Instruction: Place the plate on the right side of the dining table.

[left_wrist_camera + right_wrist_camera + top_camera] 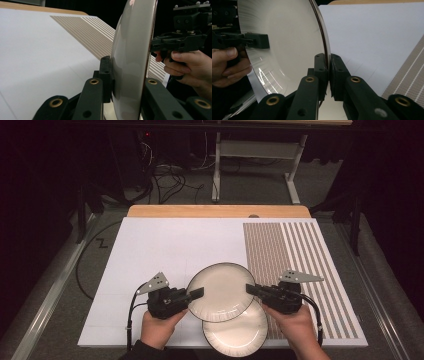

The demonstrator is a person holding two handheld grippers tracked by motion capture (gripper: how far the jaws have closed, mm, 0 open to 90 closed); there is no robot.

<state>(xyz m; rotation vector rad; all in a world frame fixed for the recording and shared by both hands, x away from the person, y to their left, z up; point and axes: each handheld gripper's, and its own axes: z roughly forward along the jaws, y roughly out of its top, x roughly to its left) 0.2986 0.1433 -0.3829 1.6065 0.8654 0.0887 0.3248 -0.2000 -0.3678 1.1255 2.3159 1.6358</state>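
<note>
Two cream plates with dark rims near the front edge of the tabletop [165, 245], which is covered in white sheet with a brown-striped mat [295, 265] on its right part.

Upper plate [220, 291]: held between both grippers and overlapping the far edge of the lower plate [237, 334]. Whether it touches the lower plate cannot be told. Lower plate lies flat at the front edge of the white sheet, partly over the mat's left border.

Left gripper [196, 294]: held in the person's left hand [159, 327]. Fingers clamp the upper plate's left rim. In the left gripper view the plate [130, 62] stands edge-on between the two fingers [105, 75], one against its underside, the other against its inner face.

Right gripper [254, 290]: held in the person's right hand [297, 325]. Fingers clamp the upper plate's right rim. In the right gripper view the rim sits pinched between the two fingers [320, 71], with the plate's inner face [287, 45] turned to the left of frame and the opposite gripper's finger on the far rim.

Grey three-cornered plates sit on top of both grippers. Cables trail from each toward the front edge.

Beyond the tabletop: wooden edge strip [220, 211], floor with loose cables [170, 177] and a white frame leg [216, 165]
</note>
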